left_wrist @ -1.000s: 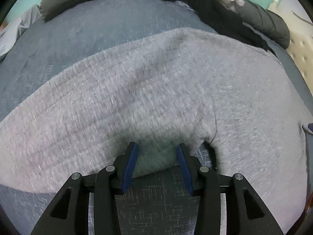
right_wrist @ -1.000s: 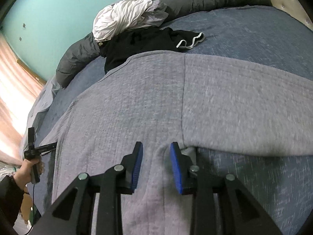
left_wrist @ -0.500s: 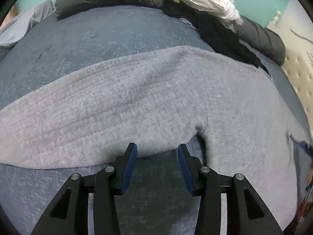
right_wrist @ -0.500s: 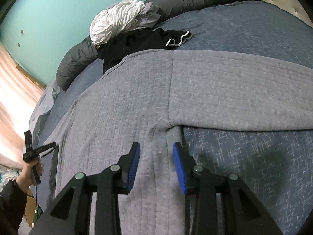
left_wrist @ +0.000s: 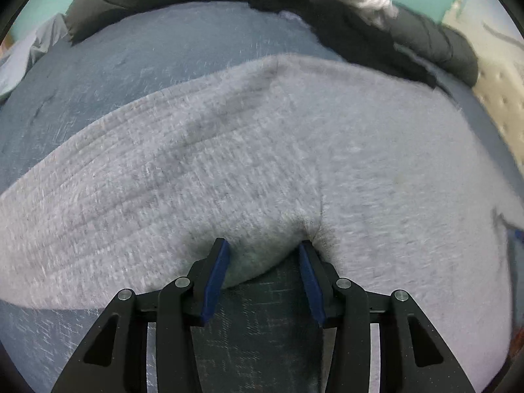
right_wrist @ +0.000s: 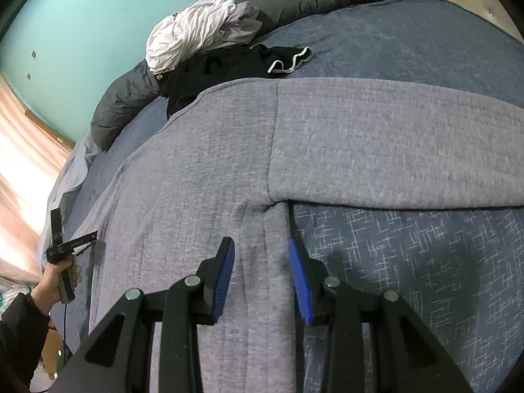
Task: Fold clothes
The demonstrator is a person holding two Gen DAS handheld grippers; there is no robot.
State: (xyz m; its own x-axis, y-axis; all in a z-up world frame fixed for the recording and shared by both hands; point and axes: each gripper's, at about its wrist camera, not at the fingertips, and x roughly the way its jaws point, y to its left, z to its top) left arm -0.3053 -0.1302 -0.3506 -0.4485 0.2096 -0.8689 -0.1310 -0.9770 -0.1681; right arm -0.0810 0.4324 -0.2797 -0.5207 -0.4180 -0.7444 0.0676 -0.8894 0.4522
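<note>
Since a second ago, my right gripper [right_wrist: 261,276] slid along the grey knitted sweater [right_wrist: 203,170] toward its armpit, jaws just widening, released, straddling the side hem. My left gripper [left_wrist: 261,271] sits with jaws released over the left sleeve's lower edge. That sweater lies spread flat across the blue bedspread [right_wrist: 409,262], a crumpled white shirt [right_wrist: 196,29] on a black garment [right_wrist: 222,68] near the bed's far edge.

You have one grey sweater [right_wrist: 327,150] spread on the bed [right_wrist: 409,262], one black garment [right_wrist: 229,68] and one white garment [right_wrist: 193,29] bundled at its far edge, and two grippers.
</note>
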